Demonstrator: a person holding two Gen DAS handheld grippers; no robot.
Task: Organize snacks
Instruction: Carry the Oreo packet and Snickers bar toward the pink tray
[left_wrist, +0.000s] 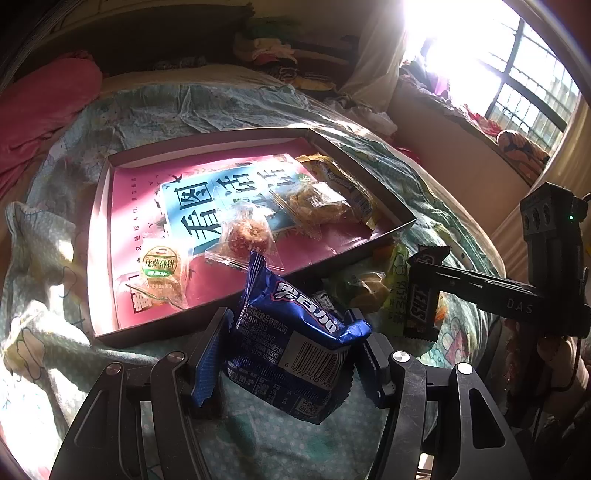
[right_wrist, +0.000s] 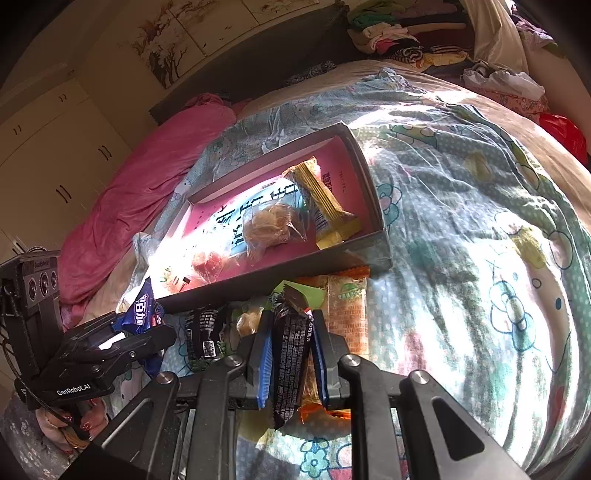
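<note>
left gripper (left_wrist: 291, 354) is clamped on a crinkly blue foil snack pack (left_wrist: 295, 332), right gripper (right_wrist: 291, 354) pinches a slim dark-brown chocolate bar wrapper (right_wrist: 290, 354), both just short of the shallow pink-lined cardboard box (left_wrist: 110, 236) on the bed.

L gripper (left_wrist: 291, 354) jaws clamp blue snack pack (left_wrist: 291, 332).
</note>
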